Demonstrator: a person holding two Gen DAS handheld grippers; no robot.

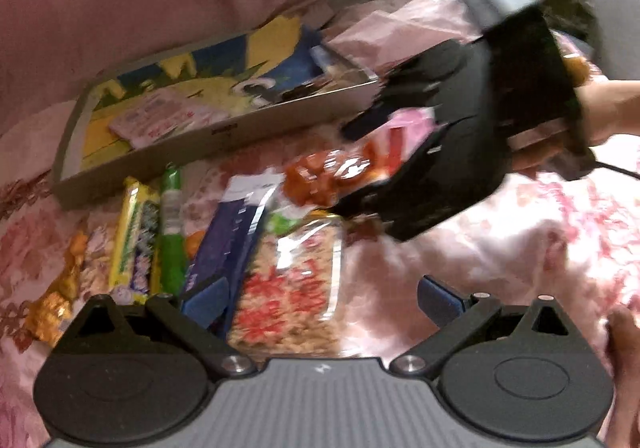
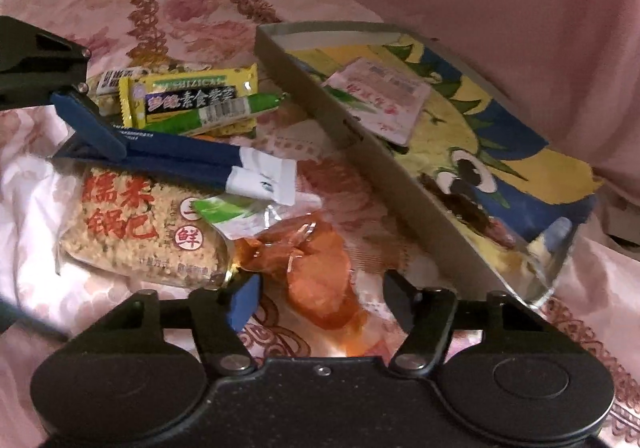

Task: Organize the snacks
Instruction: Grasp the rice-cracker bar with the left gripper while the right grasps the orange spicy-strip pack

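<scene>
Right gripper [image 2: 318, 298] stands over the orange vacuum-sealed snack pack [image 2: 316, 280], fingers apart on either side of it and not yet pressing; the pack lies on the floral bedspread [image 2: 580, 288] just beside the near wall of the cardboard box lid [image 2: 360, 140]. Left gripper [image 1: 324, 298] is spread wide over the rice-crust bag [image 1: 296, 288], holding nothing. Judgement — close squarely across the pack's thick middle, not the slippery film edge, then lift clear of that wall before setting it inside.
</scene>
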